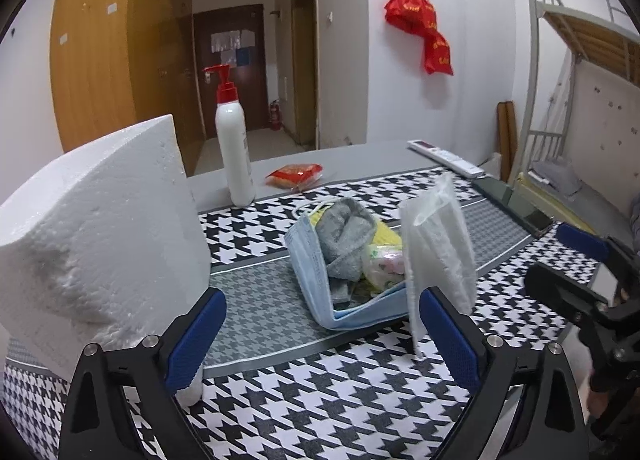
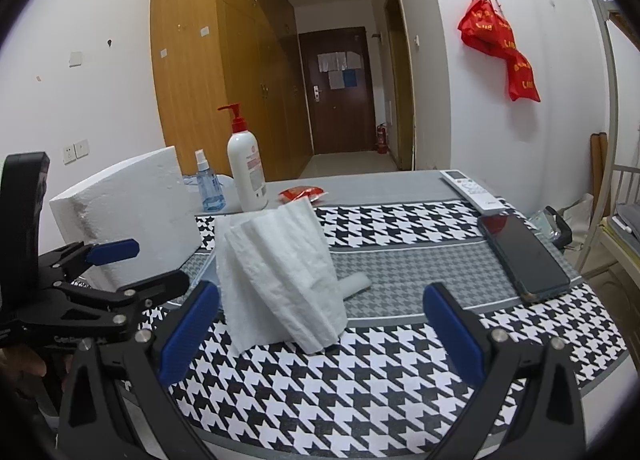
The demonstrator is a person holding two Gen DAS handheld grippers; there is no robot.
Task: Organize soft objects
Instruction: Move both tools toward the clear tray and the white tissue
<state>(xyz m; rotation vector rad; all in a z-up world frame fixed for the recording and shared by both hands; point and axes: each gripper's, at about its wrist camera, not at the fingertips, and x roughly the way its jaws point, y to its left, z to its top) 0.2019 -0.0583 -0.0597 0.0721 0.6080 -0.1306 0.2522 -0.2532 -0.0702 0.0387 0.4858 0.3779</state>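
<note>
The left gripper point(image 1: 322, 334) is held wide open above the houndstooth cloth point(image 1: 320, 392), with nothing pressed between its 2 blue pads. A folded white paper towel point(image 1: 438, 252) is stood upright just beside the right pad; contact cannot be judged. Behind it, a blue face mask point(image 1: 308, 260) is curled around a grey sock point(image 1: 346, 240) and what may be a tissue packet point(image 1: 382, 262). The right gripper point(image 2: 320, 330) is likewise spread wide and empty, the towel near its left pad.
</note>
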